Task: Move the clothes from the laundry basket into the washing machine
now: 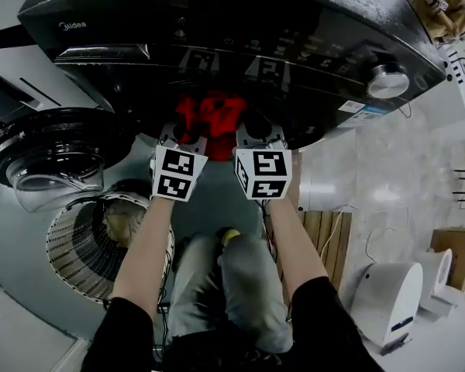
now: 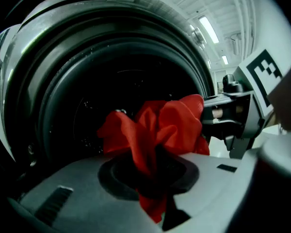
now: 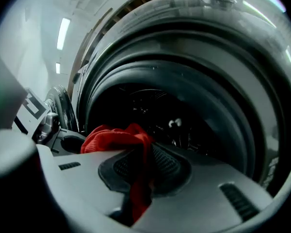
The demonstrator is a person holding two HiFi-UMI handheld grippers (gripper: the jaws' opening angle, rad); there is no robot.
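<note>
Forearms nearest. Left gripper [image 1: 189, 130] and right gripper [image 1: 253, 130] sit side by side, each clamped on the red garment [image 1: 211, 121], which hangs at the washing machine [image 1: 217, 22] mouth. Open door [image 1: 46, 155] to the left, laundry basket [image 1: 74, 246] below it. Only the gripper views show the dark drum [image 2: 111, 86] ahead, unobstructed inside the gasket [image 3: 218, 110].

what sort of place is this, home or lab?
Probably a lab or test hall, not a home: washing machine, laundry basket, long ceiling strip lights, another white appliance standing nearby.
</note>
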